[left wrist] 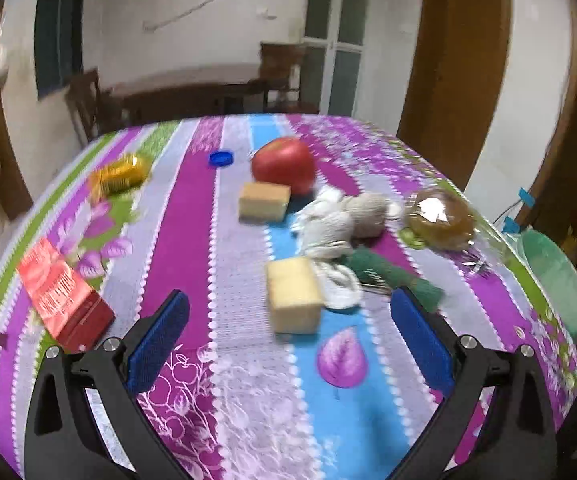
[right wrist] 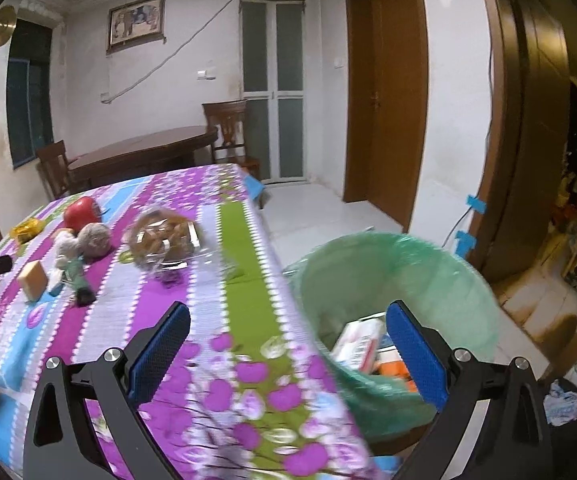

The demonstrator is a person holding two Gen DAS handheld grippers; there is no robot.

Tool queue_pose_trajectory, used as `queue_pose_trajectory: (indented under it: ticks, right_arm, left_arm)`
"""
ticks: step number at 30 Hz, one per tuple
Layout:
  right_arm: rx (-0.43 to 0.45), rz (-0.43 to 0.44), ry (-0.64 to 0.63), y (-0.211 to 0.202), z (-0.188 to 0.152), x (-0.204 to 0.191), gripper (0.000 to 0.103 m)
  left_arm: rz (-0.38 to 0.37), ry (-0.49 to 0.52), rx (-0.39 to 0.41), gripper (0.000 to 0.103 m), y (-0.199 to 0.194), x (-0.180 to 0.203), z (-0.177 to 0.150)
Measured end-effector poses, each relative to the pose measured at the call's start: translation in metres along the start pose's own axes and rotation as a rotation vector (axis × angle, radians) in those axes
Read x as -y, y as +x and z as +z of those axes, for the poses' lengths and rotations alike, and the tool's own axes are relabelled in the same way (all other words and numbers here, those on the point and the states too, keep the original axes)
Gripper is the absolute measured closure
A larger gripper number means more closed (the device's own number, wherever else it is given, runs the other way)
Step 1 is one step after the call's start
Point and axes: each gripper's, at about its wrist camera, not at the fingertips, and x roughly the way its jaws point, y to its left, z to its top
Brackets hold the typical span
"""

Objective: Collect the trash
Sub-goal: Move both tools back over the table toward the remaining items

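My left gripper [left wrist: 288, 332] is open and empty above the striped tablecloth [left wrist: 192, 240], just short of a yellow block [left wrist: 293, 295]. Beyond it lie crumpled white paper [left wrist: 328, 224], a green scrap [left wrist: 388, 272], a second yellow block [left wrist: 263, 201], a red apple [left wrist: 284, 164], a blue bottle cap [left wrist: 221, 158], a gold wrapper [left wrist: 122, 174], a red carton [left wrist: 62, 294] and a clear bag of brown snacks [left wrist: 440, 216]. My right gripper [right wrist: 288, 340] is open and empty at the table's right edge, over the green-lined bin [right wrist: 392, 280], which holds packaging [right wrist: 360, 344].
The bin also shows in the left wrist view [left wrist: 556, 276] beside the table's right edge. A dark wooden table [right wrist: 144, 152] and chairs [right wrist: 228, 132] stand behind. A brown door [right wrist: 388, 92] is at the right. A dark bag [right wrist: 568, 412] lies on the floor.
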Motion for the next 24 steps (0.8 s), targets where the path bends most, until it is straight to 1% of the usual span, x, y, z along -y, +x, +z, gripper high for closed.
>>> queue_pose_trajectory:
  ticks: [2, 6, 7, 8, 9, 10, 11, 12, 13, 14, 17, 18, 19, 21, 22, 24]
  right_arm:
    - [-0.015, 0.022, 0.003, 0.005, -0.002, -0.008, 0.005]
    - [-0.038, 0.053, -0.026, 0.010, -0.004, -0.022, 0.005]
    - [-0.043, 0.062, -0.036, 0.011, -0.005, -0.026, 0.005]
    - [-0.046, 0.075, -0.042, 0.011, -0.005, -0.028, 0.005]
    - [-0.048, 0.086, -0.045, 0.012, -0.005, -0.029, 0.005]
    - [-0.050, 0.097, -0.046, 0.012, -0.004, -0.030, 0.005]
    - [-0.051, 0.114, -0.047, 0.012, -0.003, -0.032, 0.005]
    - [-0.049, 0.131, -0.049, 0.012, -0.002, -0.034, 0.005]
    - [-0.047, 0.148, -0.055, 0.011, 0.000, -0.037, 0.005]
    - [-0.044, 0.165, -0.067, 0.011, 0.002, -0.042, 0.005]
    - [-0.044, 0.211, -0.112, 0.012, 0.007, -0.059, 0.008]
    - [-0.044, 0.225, -0.125, 0.013, 0.009, -0.065, 0.009]
    - [-0.042, 0.242, -0.141, 0.014, 0.012, -0.073, 0.011]
    - [-0.041, 0.278, -0.178, 0.017, 0.018, -0.091, 0.016]
    - [-0.040, 0.310, -0.198, 0.020, 0.023, -0.105, 0.020]
    - [-0.045, 0.366, -0.225, 0.026, 0.029, -0.127, 0.024]
  left_arm:
    - [0.008, 0.004, -0.022, 0.006, 0.011, -0.001, 0.001]
    - [0.033, 0.064, -0.053, 0.006, 0.036, 0.007, 0.002]
    - [0.043, 0.073, -0.062, 0.007, 0.042, 0.009, 0.003]
    - [0.049, 0.073, -0.065, 0.010, 0.044, 0.009, 0.001]
    - [0.053, 0.072, -0.075, 0.022, 0.049, 0.010, 0.002]
    - [0.050, 0.067, -0.097, 0.041, 0.055, 0.008, 0.003]
    - [0.037, 0.055, -0.120, 0.052, 0.060, 0.005, 0.004]
    - [-0.020, 0.029, -0.144, 0.064, 0.064, 0.000, 0.004]
    - [-0.054, 0.014, -0.147, 0.068, 0.064, -0.002, 0.004]
    - [-0.050, 0.010, -0.136, 0.069, 0.060, -0.004, 0.003]
    - [-0.018, 0.013, -0.065, 0.071, 0.045, -0.008, 0.001]
    - [0.001, -0.001, -0.019, 0.071, 0.035, -0.013, 0.001]
    - [0.015, -0.010, 0.010, 0.071, 0.030, -0.015, 0.002]
    - [0.071, -0.054, 0.095, 0.071, 0.014, -0.027, 0.002]
    - [0.098, -0.088, 0.129, 0.071, 0.009, -0.035, 0.001]
    - [0.152, -0.149, 0.176, 0.071, 0.001, -0.049, 0.001]
